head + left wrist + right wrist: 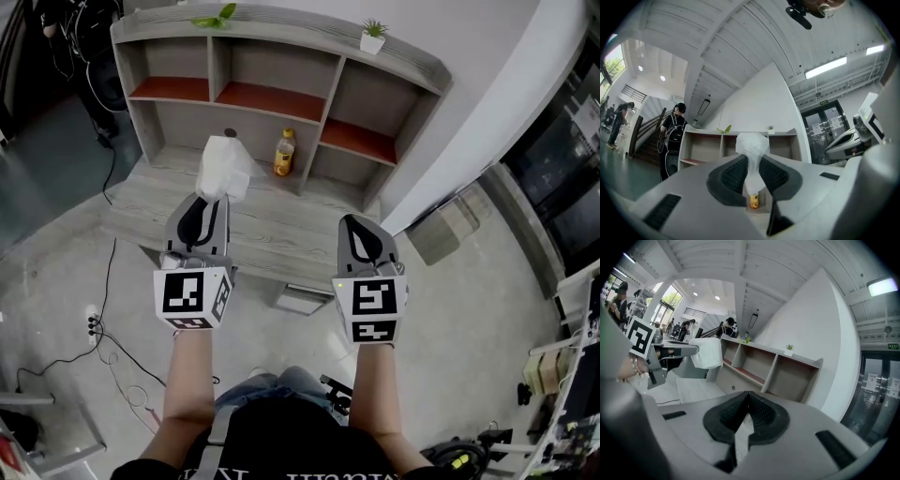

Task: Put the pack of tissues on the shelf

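Note:
The pack of tissues (pixel 223 169) is a soft white plastic-wrapped bundle, held up in the air in front of the shelf (pixel 281 56). My left gripper (pixel 214 199) is shut on its lower end. In the left gripper view the pack (pixel 751 150) stands pinched between the dark ribbed pads (pixel 733 174), with the shelf (pixel 705 146) behind it. My right gripper (pixel 357 223) hovers to the right at the same height, shut and holding nothing. In the right gripper view its jaws (pixel 748 395) meet, and the pack (pixel 708 352) shows at the left.
A yellow bottle (pixel 284 153) stands on the grey wooden desk top (pixel 272 225) under the middle compartments. Two small plants (pixel 373 36) sit on top of the shelf. A white wall (pixel 487 94) runs along the right. A person with a backpack (pixel 672 133) stands left of the shelf.

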Demonstrator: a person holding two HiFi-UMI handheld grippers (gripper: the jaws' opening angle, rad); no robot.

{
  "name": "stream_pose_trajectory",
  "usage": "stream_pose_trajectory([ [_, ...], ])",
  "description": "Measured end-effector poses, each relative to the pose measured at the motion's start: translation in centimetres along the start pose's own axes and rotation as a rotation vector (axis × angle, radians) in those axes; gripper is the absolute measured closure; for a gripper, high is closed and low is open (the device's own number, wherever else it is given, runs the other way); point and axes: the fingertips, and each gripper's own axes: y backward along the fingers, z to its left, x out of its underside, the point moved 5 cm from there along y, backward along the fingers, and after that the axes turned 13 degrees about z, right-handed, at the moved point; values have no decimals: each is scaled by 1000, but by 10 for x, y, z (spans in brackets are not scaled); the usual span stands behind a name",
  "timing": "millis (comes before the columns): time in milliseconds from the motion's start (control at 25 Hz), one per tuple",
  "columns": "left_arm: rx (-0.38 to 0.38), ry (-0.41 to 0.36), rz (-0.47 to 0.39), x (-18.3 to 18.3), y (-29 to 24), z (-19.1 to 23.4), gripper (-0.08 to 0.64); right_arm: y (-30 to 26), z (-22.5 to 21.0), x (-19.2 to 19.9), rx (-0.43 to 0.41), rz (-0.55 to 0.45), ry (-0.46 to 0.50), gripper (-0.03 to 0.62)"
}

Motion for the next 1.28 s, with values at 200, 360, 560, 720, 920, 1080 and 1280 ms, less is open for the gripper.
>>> stream_pose_trajectory([
  [200,8,13,13,9,-15,3,477,-14,-5,4,0,16,-6,575],
  [360,9,12,17,13,-28,3,478,-29,-12,3,-5,10,-6,575],
  [560,0,16,19,15,-53,9,477,-58,-18,-5,-27,-10,8,575],
  [720,-8,28,22,17,-79,15,477,-87,-26,-13,-49,-26,10,575],
  [920,-17,51,28,19,-117,25,477,-126,-39,-23,-72,-34,15,575],
  [1080,-28,51,21,15,-151,31,477,-157,-56,-34,-87,-46,17,575],
  [1280,-44,48,15,11,-193,35,477,-195,-79,-46,-105,-59,14,575],
])
